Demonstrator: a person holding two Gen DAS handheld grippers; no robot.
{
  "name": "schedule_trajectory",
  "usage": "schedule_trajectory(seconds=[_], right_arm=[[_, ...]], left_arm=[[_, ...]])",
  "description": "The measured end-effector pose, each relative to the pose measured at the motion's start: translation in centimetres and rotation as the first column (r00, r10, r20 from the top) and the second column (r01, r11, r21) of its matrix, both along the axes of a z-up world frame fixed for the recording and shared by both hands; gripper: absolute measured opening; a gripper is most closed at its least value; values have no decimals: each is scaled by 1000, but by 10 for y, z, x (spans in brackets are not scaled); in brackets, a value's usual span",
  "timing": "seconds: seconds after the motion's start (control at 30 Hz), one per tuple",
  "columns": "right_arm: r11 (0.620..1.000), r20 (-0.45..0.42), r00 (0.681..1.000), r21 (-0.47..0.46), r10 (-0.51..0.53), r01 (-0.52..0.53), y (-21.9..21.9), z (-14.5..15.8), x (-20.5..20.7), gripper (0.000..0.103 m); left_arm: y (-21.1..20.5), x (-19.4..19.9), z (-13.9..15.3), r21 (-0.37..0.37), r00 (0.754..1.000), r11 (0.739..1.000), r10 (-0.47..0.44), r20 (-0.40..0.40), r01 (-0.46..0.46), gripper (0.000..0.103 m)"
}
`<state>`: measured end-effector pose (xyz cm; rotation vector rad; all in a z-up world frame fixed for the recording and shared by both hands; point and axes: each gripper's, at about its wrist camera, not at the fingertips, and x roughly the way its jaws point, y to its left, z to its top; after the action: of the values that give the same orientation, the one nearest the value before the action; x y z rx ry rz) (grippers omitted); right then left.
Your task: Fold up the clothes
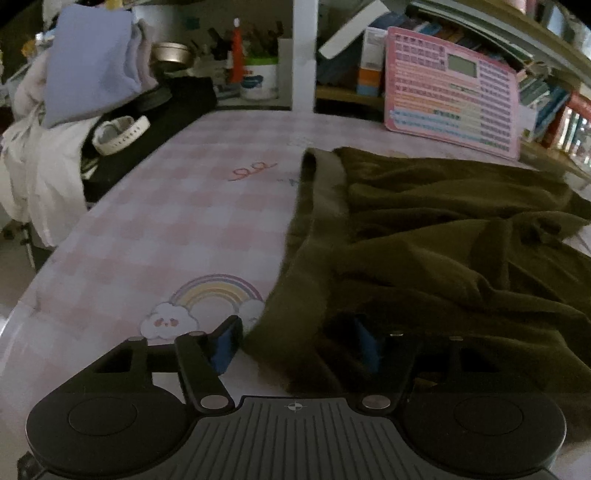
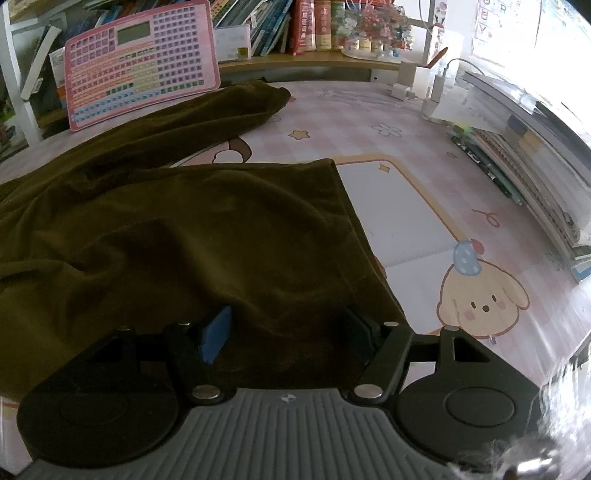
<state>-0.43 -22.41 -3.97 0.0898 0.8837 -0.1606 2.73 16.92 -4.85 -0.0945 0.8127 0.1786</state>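
Olive-brown trousers lie spread across the pink checked desk mat, rumpled, not flat. Waistband sits at the left end, standing up a bit at its edge. The two legs run off to the right: near leg ends in a straight hem close to the right gripper, far leg trails away toward the pink keyboard toy propped against the shelf. Legs are apart, with mat showing between them, so I'd say no lengthwise fold is in place. The cloth is creased in the middle.

Left gripper: jaws spread, one blue pad out on bare mat, the other over or under the near edge of the cloth by the waist end. Not pinching anything that I can see.

Right gripper: jaws spread wide, cloth of the near leg lying between the pads, no pinch. Whether cloth sits on the fingers or under them, can't tell.

Judgement: the garment is laid out, not folded. No tidy stack, no doubled layer visible. Everything that makes a fold is left: legs together, then halving. Both grippers are lined up on the near edge, fits either about to grab or just released.

Around it: pile of pale clothes far left, books on the back shelf.
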Motion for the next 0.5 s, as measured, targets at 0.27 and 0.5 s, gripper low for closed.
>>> schedule_trajectory(seconds=[0.27,0.5], right_arm=[[999,10,999,-2,32,-32,-5,-2,12,68],[997,24,996,-4,82,-82,-5,-3,30,68]], left_arm=[[3,-5,2,-2,998,998,64,-7,-64,64],[2,-8,2,6,995,995,103,-11,-103,64]])
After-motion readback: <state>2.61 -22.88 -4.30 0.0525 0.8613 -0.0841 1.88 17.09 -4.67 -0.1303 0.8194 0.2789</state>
